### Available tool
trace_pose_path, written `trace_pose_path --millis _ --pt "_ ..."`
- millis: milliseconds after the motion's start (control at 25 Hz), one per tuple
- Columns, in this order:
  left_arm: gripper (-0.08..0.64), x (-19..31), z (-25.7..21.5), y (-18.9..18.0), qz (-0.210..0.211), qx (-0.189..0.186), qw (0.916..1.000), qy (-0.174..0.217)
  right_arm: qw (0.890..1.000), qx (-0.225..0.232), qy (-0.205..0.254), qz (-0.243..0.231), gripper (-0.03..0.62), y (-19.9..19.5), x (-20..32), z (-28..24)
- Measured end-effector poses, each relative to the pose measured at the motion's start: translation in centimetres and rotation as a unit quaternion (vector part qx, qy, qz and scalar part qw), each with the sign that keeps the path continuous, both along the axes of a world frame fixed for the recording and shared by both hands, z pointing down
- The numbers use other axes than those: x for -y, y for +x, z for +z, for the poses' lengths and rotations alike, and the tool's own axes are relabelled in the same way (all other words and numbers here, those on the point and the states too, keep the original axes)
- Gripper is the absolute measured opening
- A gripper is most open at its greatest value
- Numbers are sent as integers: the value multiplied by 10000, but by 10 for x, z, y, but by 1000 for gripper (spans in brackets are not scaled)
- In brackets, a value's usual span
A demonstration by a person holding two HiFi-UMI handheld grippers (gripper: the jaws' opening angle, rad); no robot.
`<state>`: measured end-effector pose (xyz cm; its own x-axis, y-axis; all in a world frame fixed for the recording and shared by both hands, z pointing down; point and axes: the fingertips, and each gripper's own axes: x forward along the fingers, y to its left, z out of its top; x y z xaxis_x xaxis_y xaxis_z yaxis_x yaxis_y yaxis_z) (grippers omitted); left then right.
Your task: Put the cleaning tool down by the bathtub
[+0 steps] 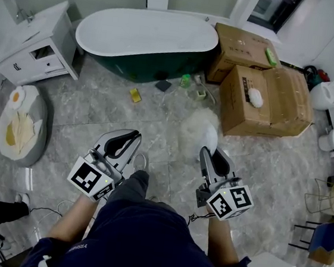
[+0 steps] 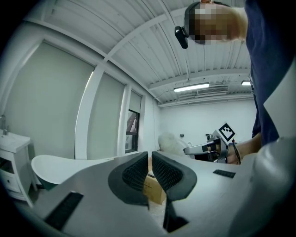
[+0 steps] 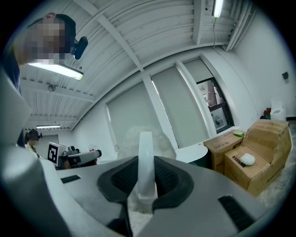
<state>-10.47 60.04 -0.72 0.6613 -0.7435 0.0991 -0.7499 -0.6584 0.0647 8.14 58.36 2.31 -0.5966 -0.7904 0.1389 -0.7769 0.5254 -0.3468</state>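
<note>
The cleaning tool is a fluffy white duster (image 1: 199, 126) on a flat white handle (image 3: 146, 157). My right gripper (image 1: 208, 149) is shut on that handle, and in the right gripper view (image 3: 146, 163) the handle stands upright between the black pads with the fluffy head (image 3: 162, 141) beyond. The bathtub (image 1: 145, 64), white inside and dark green outside, stands at the far side of the marble floor, well ahead of both grippers. My left gripper (image 1: 131, 139) hangs to the left, shut, with nothing between its pads (image 2: 138, 172). The tub's rim (image 2: 60, 165) shows past it.
Two cardboard boxes (image 1: 267, 99) (image 1: 242, 52) stand right of the tub, a white puff (image 1: 255, 97) on the nearer. A white cabinet (image 1: 36, 46) is far left, a grey cushion (image 1: 21, 125) below it. A yellow sponge (image 1: 135, 94) and small items (image 1: 185, 81) lie by the tub.
</note>
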Motion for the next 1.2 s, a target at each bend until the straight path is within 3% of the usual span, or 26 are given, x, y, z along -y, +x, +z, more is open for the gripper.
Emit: trace_pose_path --millis 760,1200 --pt "48 155 10 -84 130 -144 9996 -213 9996 -90 -256 44 87 -93 151 6" --pt "48 221 17 -127 260 -195 9991 -258 9993 -193 -307 133 87 -137 215 6"
